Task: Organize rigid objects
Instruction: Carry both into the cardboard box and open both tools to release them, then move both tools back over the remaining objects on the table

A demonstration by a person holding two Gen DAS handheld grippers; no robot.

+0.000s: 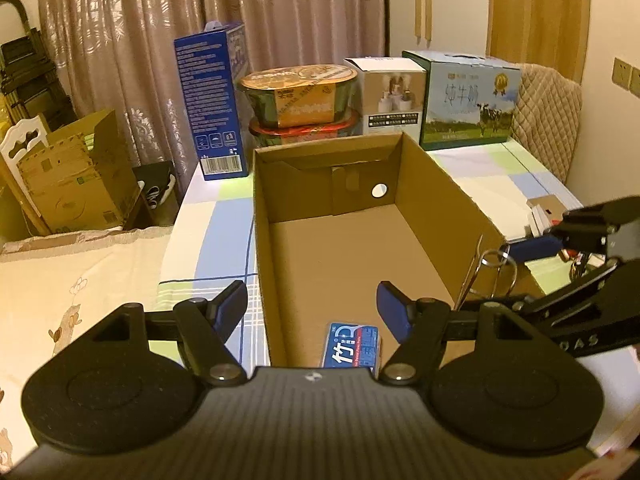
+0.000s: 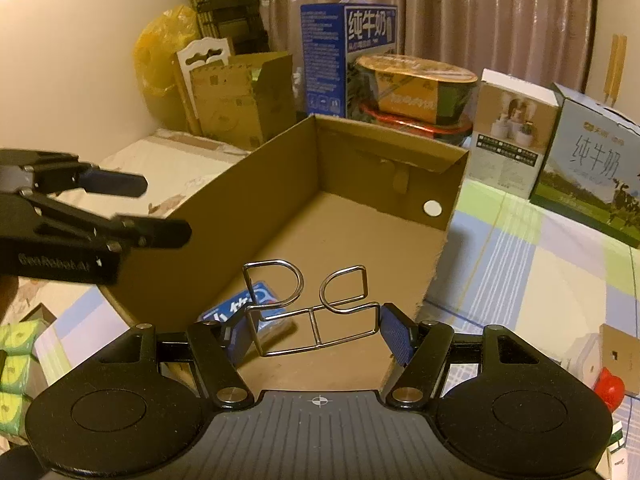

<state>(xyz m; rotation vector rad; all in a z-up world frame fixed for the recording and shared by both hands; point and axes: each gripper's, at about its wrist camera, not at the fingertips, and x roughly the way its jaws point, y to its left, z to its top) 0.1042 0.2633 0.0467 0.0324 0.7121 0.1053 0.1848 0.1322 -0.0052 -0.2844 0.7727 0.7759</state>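
Observation:
An open cardboard box [image 1: 432, 184] [image 2: 260, 184] stands on the table. A small blue packet [image 1: 352, 346] [image 2: 244, 312] lies flat on its floor at the near end. My left gripper [image 1: 312, 304] is open and empty, spread over the box's near left wall above the packet. My right gripper [image 2: 318, 334] is shut on a bent metal wire rack [image 2: 312, 304], held above the box's near end. The rack also shows at the box's right wall in the left wrist view [image 1: 486, 276].
Behind the box stand a tall blue carton [image 1: 212, 104], stacked noodle bowls [image 1: 300, 100], a white box [image 1: 390, 96] and a milk case [image 1: 468, 100]. A checked cloth [image 2: 540, 264] covers the table. Small items [image 2: 608, 364] lie to the right, green packs [image 2: 16, 364] to the left.

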